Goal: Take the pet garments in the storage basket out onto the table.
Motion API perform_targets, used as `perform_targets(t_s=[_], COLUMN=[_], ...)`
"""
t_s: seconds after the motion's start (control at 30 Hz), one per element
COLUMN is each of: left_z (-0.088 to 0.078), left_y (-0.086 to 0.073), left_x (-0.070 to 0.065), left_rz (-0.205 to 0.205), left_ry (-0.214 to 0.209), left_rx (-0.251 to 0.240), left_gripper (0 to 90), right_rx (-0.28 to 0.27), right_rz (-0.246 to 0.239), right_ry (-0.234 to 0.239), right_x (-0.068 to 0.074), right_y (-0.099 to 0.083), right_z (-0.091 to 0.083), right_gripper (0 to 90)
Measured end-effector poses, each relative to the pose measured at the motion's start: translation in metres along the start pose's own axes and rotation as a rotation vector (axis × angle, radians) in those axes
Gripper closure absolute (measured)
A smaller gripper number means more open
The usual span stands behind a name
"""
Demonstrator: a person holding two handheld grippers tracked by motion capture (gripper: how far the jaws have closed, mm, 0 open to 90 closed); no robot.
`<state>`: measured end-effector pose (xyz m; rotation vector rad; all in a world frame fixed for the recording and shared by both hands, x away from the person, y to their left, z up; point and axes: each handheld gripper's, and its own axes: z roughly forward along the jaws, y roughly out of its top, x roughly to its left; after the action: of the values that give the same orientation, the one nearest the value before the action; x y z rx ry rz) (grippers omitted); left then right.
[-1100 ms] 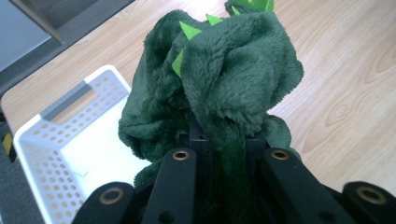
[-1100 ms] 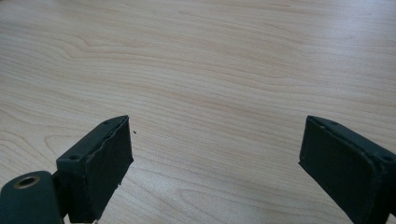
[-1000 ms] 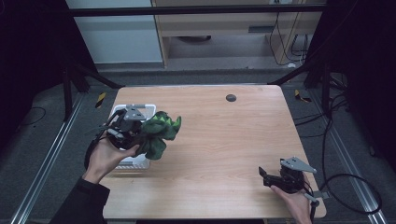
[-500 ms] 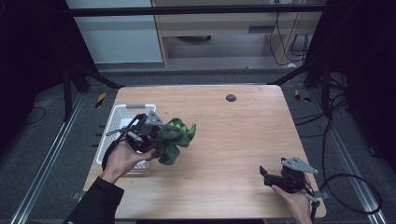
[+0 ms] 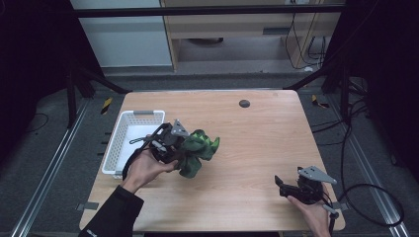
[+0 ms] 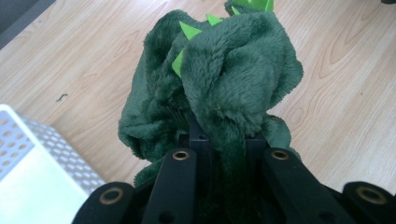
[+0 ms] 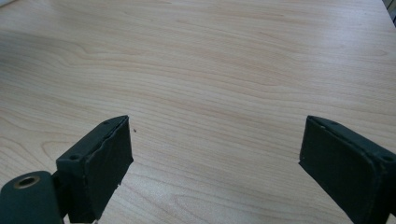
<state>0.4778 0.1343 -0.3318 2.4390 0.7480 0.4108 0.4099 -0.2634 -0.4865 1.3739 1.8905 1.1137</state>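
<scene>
Two hand-held grippers work over a pale wooden worktop (image 5: 257, 148). The left gripper (image 5: 173, 143), near the worktop's left side, is clenched on a dark green plush toy (image 5: 197, 150) with bright green spikes; in the left gripper view the plush (image 6: 229, 79) bulges out from between the black jaws and hangs over the wood. It seems to be lifted slightly off the surface, though that is hard to judge from above. Just left of it sits a white perforated basket (image 5: 116, 148). The right gripper (image 5: 284, 185) rests low near the worktop's front right corner, well apart from the toy, its jaws spread wide with bare wood between them.
</scene>
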Motion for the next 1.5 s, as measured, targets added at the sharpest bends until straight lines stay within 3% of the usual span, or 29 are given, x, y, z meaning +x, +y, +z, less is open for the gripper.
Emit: perform_targets(t_s=[0.57, 0.73, 1.5], left_z=[0.029, 0.039, 0.075], left_y=[0.014, 0.015, 0.014], left_x=[-0.016, -0.019, -0.032], left_rz=[0.034, 0.049, 0.073], left_ry=[-0.047, -0.058, -0.101], left_rx=[0.018, 0.043, 0.081], left_gripper=[80.2, 80.2, 80.1], right_rx=[-0.011, -0.011, -0.011], right_rz=[-0.012, -0.011, -0.021], right_ry=[-0.007, -0.007, -0.009], right_x=[-0.001, -0.001, 0.0], right_y=[0.0, 0.0, 0.0], right_z=[0.0, 0.0, 0.0], right_gripper=[9.2, 9.2, 9.2])
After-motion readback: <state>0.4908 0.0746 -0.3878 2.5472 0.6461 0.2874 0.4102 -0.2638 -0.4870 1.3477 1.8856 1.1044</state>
